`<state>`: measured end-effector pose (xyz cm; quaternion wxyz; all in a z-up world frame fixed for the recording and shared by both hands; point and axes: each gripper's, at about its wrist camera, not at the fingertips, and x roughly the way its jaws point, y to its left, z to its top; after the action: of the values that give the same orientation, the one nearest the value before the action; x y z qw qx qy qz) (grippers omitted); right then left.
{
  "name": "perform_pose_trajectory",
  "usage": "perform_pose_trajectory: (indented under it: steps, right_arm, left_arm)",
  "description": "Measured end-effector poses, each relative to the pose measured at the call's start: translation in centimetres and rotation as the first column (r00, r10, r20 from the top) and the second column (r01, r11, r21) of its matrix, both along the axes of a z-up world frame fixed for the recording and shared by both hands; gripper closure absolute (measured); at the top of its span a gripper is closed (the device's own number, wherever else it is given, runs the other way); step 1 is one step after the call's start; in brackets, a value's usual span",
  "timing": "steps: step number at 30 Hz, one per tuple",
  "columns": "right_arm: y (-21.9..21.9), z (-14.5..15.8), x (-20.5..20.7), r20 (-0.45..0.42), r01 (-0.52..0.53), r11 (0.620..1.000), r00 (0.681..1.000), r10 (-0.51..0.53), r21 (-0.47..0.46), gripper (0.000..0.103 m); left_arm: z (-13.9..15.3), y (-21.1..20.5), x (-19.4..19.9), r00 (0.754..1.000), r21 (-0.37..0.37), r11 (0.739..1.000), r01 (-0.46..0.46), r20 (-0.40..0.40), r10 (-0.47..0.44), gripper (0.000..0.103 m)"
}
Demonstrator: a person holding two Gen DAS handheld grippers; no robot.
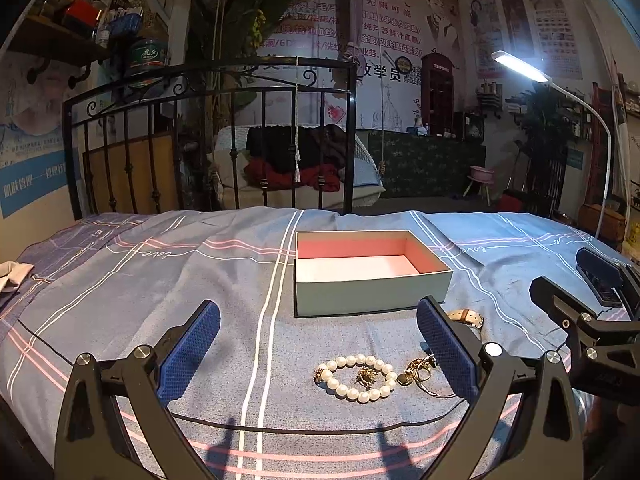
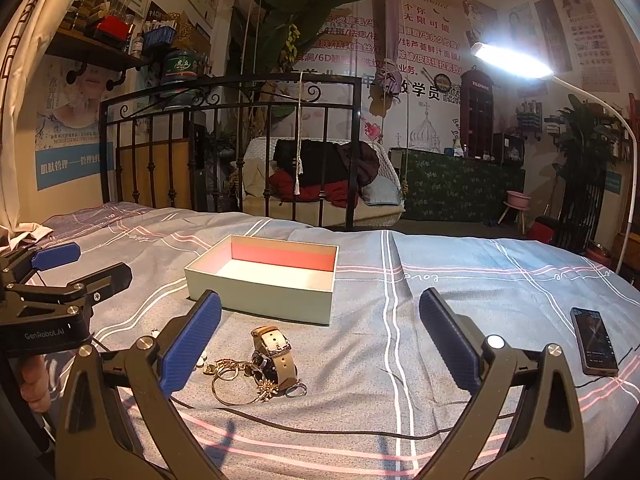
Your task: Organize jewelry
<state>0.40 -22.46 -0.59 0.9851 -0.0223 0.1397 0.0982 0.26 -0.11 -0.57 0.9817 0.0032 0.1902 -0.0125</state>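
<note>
Both grippers hover low over the bed [image 1: 120, 280], w/ nothing between the pads. Left gripper [image 1: 318, 344] is spread wide, blue pads well apart; right gripper [image 2: 320, 340] likewise released, jaws gaping.

The box [image 1: 372, 288] (pale green outside, pink walls, white floor) sits open on the blue plaid sheet, roughly mid-bed toward the iron footboard [image 1: 208, 136], and nothing shows inside it.

Jewelry lies in a loose cluster on the sheet just on the near side of the box. Pearl bracelet [image 1: 356, 378] lies flat as a ring, w/ a small gold charm [image 1: 366, 378] inside its loop. Touching its right side is a tangle of gold pieces [image 1: 420, 372], incl. a thin bangle [image 2: 236, 390]. The watch [image 2: 276, 354], tan strap, lies beside the gold tangle, touching it, nearer the box.

A phone [image 2: 594, 340] rests face up toward the bed's right edge, well apart from the jewelry. A dark cable [image 1: 320, 430] runs across the sheet near the bed's near edge.
</note>
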Motion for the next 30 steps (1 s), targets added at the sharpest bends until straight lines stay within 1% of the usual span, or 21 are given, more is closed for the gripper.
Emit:
perform_pose_trajectory:
  steps: [7, 9, 10, 12, 13, 15, 18, 21, 27, 30]
  right_arm:
    - [-0.20, -0.09, 0.20, -0.006, 0.001, 1.000, 1.000, -0.001, 0.015, 0.006]
    - [-0.31, -0.12, 0.27, -0.007, 0.001, 1.000, 1.000, -0.001, 0.018, 0.006]
    - [-0.36, -0.14, 0.36, -0.009, 0.000, 1.000, 1.000, 0.000, 0.020, 0.006]
    - [-0.45, -0.20, 0.43, -0.011, 0.001, 1.000, 1.000, 0.000, 0.023, 0.006]
    - [-0.44, -0.21, 0.43, -0.011, 0.000, 1.000, 1.000, 0.000, 0.024, 0.006]
    - [-0.41, -0.22, 0.51, -0.013, 0.000, 1.000, 1.000, 0.000, 0.023, 0.006]
    - [-0.32, -0.17, 0.54, -0.016, -0.001, 1.000, 1.000, 0.001, 0.025, 0.006]
    - [-0.31, -0.16, 0.56, -0.015, -0.001, 1.000, 1.000, 0.002, 0.026, 0.006]
    - [-0.31, -0.15, 0.61, -0.015, 0.001, 1.000, 1.000, 0.000, 0.027, 0.006]
    - [-0.38, -0.14, 0.61, -0.012, 0.003, 1.000, 1.000, -0.002, 0.030, 0.006]
  left_arm:
    - [0.04, -0.24, 0.03, 1.000, 0.002, 1.000, 0.010, 0.017, -0.010, 0.007]
    - [0.17, -0.18, -0.06, 0.999, -0.017, 1.000, 0.019, 0.035, -0.018, 0.007]
    - [0.22, -0.04, -0.16, 0.999, -0.038, 0.999, 0.026, 0.047, -0.024, 0.007]
    - [0.25, 0.09, -0.04, 0.999, -0.064, 0.997, 0.032, 0.041, -0.029, 0.007]
    - [0.21, 0.04, 0.02, 0.999, -0.061, 0.998, 0.026, 0.039, -0.024, 0.007]
    - [0.23, -0.17, 0.07, 0.999, -0.032, 0.999, 0.015, 0.046, -0.014, 0.007]
    - [0.10, -0.53, 0.30, 0.998, -0.007, 0.999, 0.049, 0.028, -0.049, 0.007]
    - [0.05, -0.49, 0.26, 0.999, -0.004, 0.999, 0.042, 0.034, -0.042, 0.007]
    - [0.23, -0.23, 0.20, 0.998, -0.026, 0.998, 0.051, 0.042, -0.050, 0.007]
    - [0.37, -0.26, -0.19, 0.997, -0.022, 0.999, 0.045, 0.066, -0.043, 0.007]
